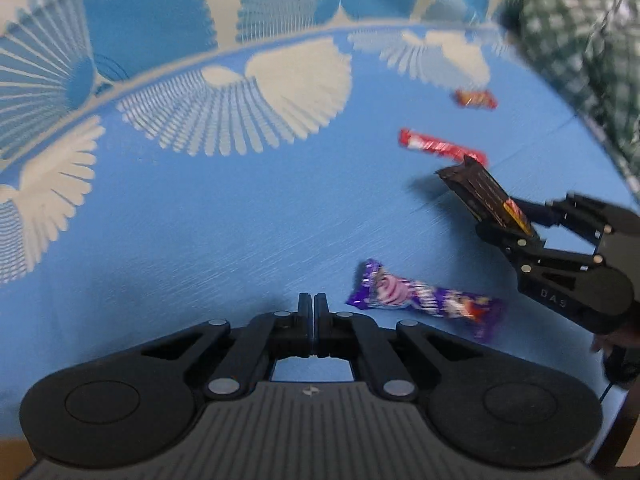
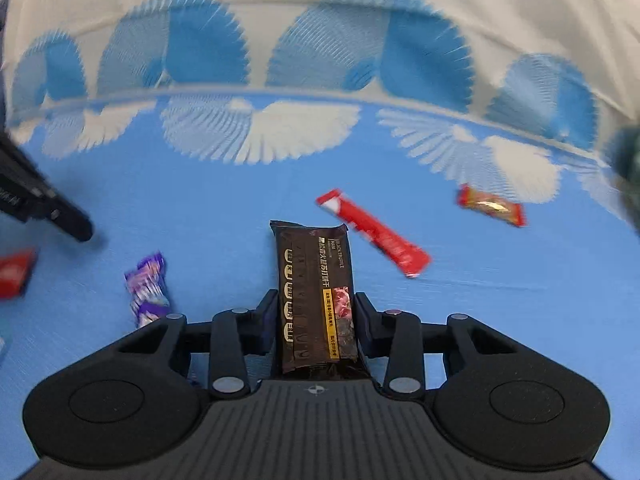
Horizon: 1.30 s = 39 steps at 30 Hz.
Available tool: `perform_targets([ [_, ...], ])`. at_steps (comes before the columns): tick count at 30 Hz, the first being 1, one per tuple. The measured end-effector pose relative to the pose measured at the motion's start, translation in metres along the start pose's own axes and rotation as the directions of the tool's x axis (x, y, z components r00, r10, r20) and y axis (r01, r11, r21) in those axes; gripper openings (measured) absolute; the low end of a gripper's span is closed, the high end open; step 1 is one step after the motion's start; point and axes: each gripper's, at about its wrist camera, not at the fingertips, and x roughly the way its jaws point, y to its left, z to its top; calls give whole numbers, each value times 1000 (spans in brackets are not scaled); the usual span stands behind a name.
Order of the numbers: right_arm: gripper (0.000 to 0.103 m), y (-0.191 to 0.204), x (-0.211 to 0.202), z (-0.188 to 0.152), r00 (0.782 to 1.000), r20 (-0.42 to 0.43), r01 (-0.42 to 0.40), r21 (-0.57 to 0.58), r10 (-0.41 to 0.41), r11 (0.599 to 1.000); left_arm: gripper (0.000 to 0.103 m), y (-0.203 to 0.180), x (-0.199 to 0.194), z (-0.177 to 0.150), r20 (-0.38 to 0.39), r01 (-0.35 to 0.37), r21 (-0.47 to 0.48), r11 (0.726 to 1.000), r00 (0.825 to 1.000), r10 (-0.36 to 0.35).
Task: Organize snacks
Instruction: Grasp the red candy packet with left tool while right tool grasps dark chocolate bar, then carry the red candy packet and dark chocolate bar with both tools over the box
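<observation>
My right gripper (image 2: 316, 300) is shut on a dark brown snack bar (image 2: 314, 276), which points forward above the blue cloth. The left wrist view shows that gripper (image 1: 506, 218) at the right, holding the bar (image 1: 476, 192) tilted. My left gripper (image 1: 313, 300) is shut with nothing between its fingers, just left of a purple wrapped snack (image 1: 424, 296) lying on the cloth. A long red stick pack (image 1: 442, 146) and a small red and gold snack (image 1: 476, 99) lie farther off. The right wrist view shows the purple snack (image 2: 147, 288), the red stick (image 2: 374, 236) and the small red snack (image 2: 490, 205).
Everything lies on a blue cloth (image 1: 200, 220) with white fan shapes; a seam runs across its far side. Green checked fabric (image 1: 580, 48) fills the top right of the left wrist view. Another red pack (image 2: 14, 274) sits at the left edge, near the left gripper (image 2: 82, 232).
</observation>
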Motion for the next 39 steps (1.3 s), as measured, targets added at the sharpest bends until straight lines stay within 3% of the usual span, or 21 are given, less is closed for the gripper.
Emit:
perform_targets([
  [2,41,-2,-20,0,1000,13,12,44,-12,999,0,-1,-20,-5,29,-26,12,1000,999,26],
  [4,41,-3,-36,-3,1000,1,31,62,-31,998,9,-3,-30,-9,32,-47,58,997,998,45],
  [5,41,-3,-42,-6,999,-15,48,69,-47,997,36,-2,-31,-11,11,-59,89,994,998,59],
  [6,41,-4,-46,-11,997,-40,64,78,-61,995,73,0,-31,-13,-11,-70,113,991,997,72],
  [8,41,-6,-54,-22,993,-74,100,99,-93,990,102,4,-31,-20,-25,-98,150,984,994,103],
  [10,41,-8,-61,-36,988,-112,121,128,-107,984,102,10,-27,-28,-38,-139,160,977,988,147],
  [13,41,-9,-65,-55,983,-146,133,185,-107,974,102,17,-6,-39,-132,-142,140,980,978,160],
  [17,41,-2,-66,-70,982,-165,124,219,-88,968,102,15,28,-62,-227,-190,233,954,943,243],
  [19,41,2,-69,-76,984,-162,112,228,-76,967,83,20,21,-64,-217,-156,176,972,957,193],
  [20,41,4,-68,-77,984,-162,108,232,-71,967,58,24,15,-63,-224,-101,130,986,966,129],
  [21,41,6,-69,-80,984,-162,108,238,-70,965,52,25,8,-62,-211,-108,92,990,969,125],
  [23,41,10,-71,-81,984,-159,112,246,-73,963,47,19,-3,-65,-159,-179,115,977,968,196],
  [25,41,13,-78,-78,986,-147,113,274,-75,955,46,19,-15,-68,-143,-176,82,981,972,186],
  [31,41,33,-147,-62,998,-26,68,365,-63,928,46,12,-111,-98,-10,-109,-61,992,994,109],
  [35,41,68,-212,-53,998,64,-16,362,-8,932,46,-2,-198,-140,105,-78,-103,992,991,88],
  [39,41,117,-276,-54,987,129,-129,328,91,936,46,-13,-275,-189,167,-49,-165,985,983,76],
])
